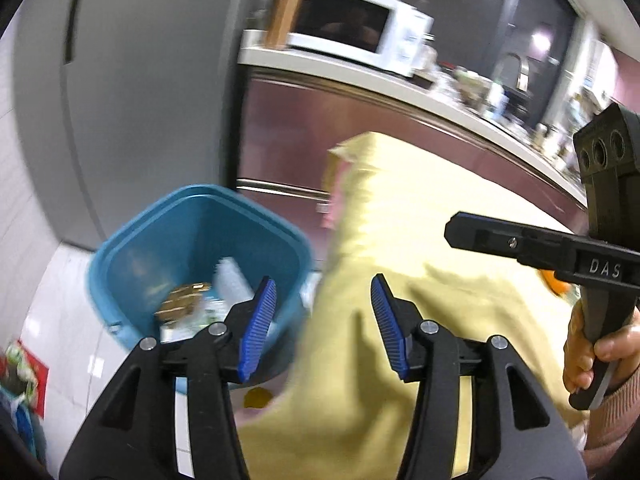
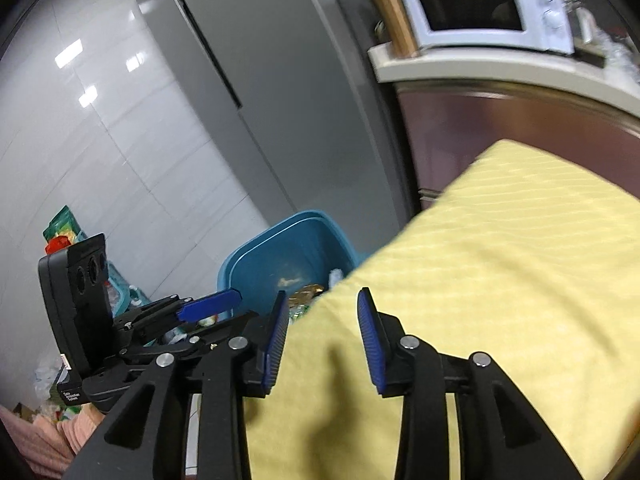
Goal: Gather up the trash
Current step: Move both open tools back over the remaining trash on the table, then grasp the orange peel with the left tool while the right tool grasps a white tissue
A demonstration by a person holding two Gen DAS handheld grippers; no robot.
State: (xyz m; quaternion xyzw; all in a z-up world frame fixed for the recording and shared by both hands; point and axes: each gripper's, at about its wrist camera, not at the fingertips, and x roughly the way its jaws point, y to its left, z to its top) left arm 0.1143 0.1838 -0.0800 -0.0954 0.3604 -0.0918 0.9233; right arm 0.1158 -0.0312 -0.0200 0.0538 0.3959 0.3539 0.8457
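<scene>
A blue trash bin [image 1: 192,232] stands on the white floor beside a table under a yellow cloth [image 1: 420,248]. Inside it lie a brown round wrapper [image 1: 182,300] and pale scraps. My left gripper [image 1: 324,280] hovers over the bin's right rim and the cloth's edge, open, with nothing between its blue pads. My right gripper [image 1: 460,232] comes in from the right, side-on, a hand on its handle. In the right wrist view the right gripper [image 2: 323,294] is open and empty above the cloth [image 2: 500,260], the bin [image 2: 276,248] just beyond, and the left gripper [image 2: 224,302] to its left.
A grey fridge [image 1: 140,100] rises behind the bin. A white microwave [image 2: 480,8] sits on the counter [image 2: 500,68] over dark red cabinets. Packages and a basket [image 2: 64,232] clutter the floor at left. A yellow scrap [image 1: 256,398] lies on the floor by the table.
</scene>
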